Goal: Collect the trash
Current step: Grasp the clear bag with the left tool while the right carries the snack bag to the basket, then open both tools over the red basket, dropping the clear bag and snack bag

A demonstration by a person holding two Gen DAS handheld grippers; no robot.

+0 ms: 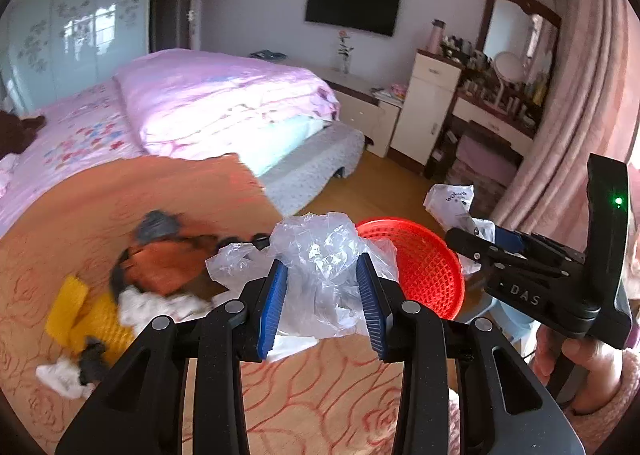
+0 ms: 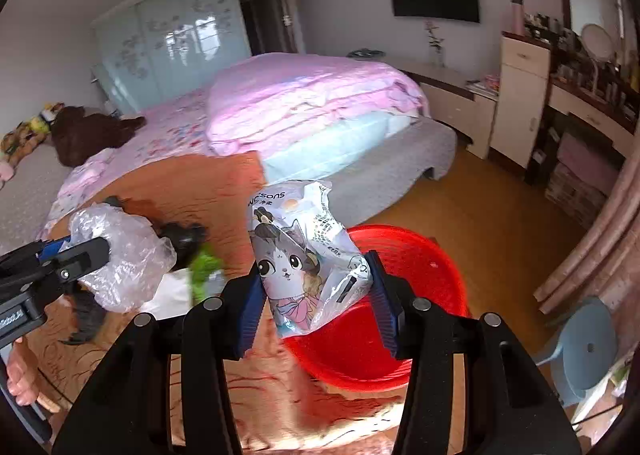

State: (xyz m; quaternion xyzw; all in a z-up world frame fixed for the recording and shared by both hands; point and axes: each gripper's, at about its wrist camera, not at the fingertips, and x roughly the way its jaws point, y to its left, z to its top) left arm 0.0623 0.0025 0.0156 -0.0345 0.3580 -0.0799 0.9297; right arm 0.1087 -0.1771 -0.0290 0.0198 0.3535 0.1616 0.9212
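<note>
My left gripper (image 1: 323,295) is shut on a crumpled clear plastic bag (image 1: 320,255) and holds it above the orange blanket, just left of the red mesh basket (image 1: 424,267). It also shows in the right wrist view (image 2: 84,251) with the clear bag (image 2: 124,255). My right gripper (image 2: 316,295) is shut on a white wrapper with a cartoon cat (image 2: 304,255) and holds it over the near rim of the red basket (image 2: 400,295). In the left wrist view the right gripper (image 1: 476,239) holds that wrapper (image 1: 452,203) beyond the basket.
More trash lies blurred on the orange blanket (image 1: 120,207): a yellow mesh piece (image 1: 88,315), white tissue (image 1: 156,307), orange and dark items (image 1: 168,263). A green scrap (image 2: 204,267) lies there. A blue stool (image 2: 584,343) stands right of the basket. The bed (image 1: 200,103) is behind.
</note>
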